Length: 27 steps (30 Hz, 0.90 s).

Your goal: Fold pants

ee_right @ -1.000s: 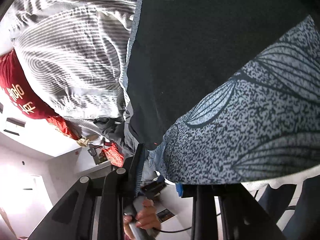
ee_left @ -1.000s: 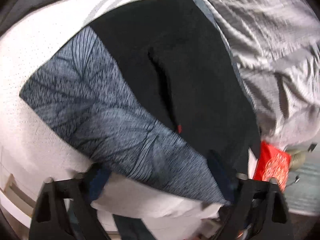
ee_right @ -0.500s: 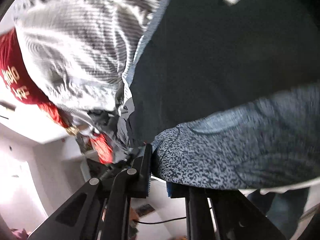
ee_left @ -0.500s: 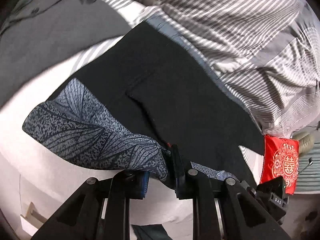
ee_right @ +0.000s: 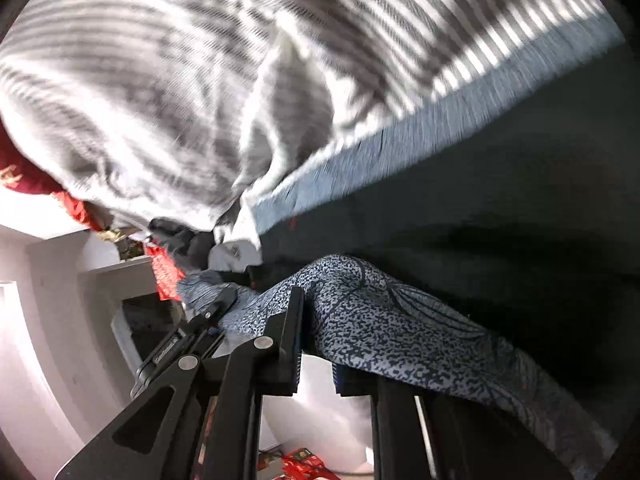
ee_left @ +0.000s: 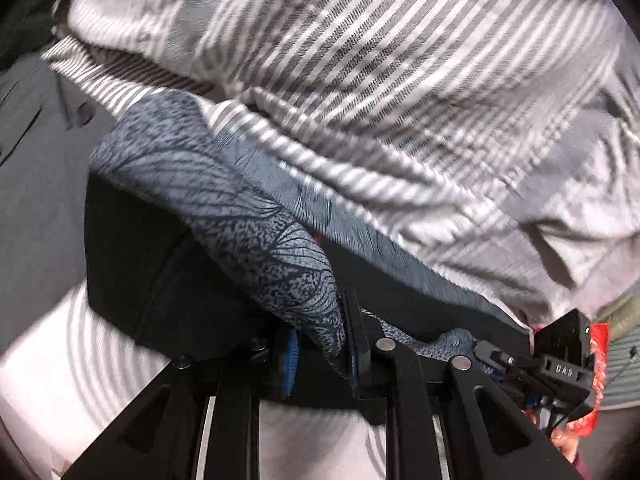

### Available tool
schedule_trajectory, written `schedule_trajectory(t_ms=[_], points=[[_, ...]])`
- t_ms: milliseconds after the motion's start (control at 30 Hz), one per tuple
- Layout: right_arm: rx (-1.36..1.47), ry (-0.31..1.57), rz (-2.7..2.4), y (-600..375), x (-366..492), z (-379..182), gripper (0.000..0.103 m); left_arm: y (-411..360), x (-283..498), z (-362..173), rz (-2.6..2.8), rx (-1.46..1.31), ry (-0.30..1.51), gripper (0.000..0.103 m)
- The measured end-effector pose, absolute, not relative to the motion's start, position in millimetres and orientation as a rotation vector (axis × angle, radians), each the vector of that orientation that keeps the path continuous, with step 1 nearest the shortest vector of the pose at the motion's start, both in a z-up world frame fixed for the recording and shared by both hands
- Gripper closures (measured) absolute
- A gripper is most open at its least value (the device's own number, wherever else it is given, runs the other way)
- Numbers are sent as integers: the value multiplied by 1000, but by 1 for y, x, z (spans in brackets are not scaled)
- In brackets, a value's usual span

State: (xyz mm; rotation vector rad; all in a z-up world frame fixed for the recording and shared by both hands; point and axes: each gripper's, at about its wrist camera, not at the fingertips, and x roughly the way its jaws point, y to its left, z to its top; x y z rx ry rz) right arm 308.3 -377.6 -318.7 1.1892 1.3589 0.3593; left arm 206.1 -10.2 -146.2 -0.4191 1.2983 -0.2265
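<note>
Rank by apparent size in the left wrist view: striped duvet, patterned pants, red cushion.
1. Striped duvet, fills most of the frame.
2. Patterned pants, though nearness to the camera inflates them.
3. Red cushion, a mostly hidden sliver.

Left gripper [ee_left: 320, 344] pads: being covered by the patterned hem of the pants [ee_left: 256, 232]; contact faces not showing.
Right gripper [ee_right: 316, 340] far finger: lying under the pants [ee_right: 400, 332] fabric, only its base showing.
Striped bedding [ee_left: 400, 92]: smearing with motion blur in both views; running off the top edges.
Red cushion [ee_left: 596, 364]: being cut by the frame edge and blocked by a black device [ee_left: 564, 356].
Grey garment [ee_left: 36, 152]: running off the left edge.
</note>
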Motion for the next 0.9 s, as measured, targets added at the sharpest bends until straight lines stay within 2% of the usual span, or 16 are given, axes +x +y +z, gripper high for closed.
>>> schedule_trajectory(t_ms=[233, 400, 467, 500, 533, 600, 633, 700, 900], points=[[1125, 1455, 312, -383, 363, -380, 87, -41, 247, -184, -157, -319, 1336, 78], [1089, 1472, 294, -382, 375, -398, 87, -49, 253, -188, -141, -282, 1350, 77], [1073, 1480, 303, -381, 380, -395, 82, -52, 251, -174, -146, -249, 1330, 77], [1064, 1482, 315, -381, 382, -393, 73, -53, 249, -166, -156, -233, 1321, 77], [1053, 1477, 332, -380, 384, -388, 56, -52, 246, -160, -165, -221, 1313, 77], [1031, 1445, 358, -378, 389, -374, 29, -52, 240, -145, -147, -174, 1277, 39], [1031, 1427, 371, -379, 390, -366, 26, -49, 237, -138, -132, -158, 1240, 19], [1018, 1395, 367, -383, 390, -350, 24, -43, 231, -120, -112, -133, 1177, 18], [995, 1318, 418, -397, 364, -309, 24, -49, 223, -143, -121, -48, 1282, 18]])
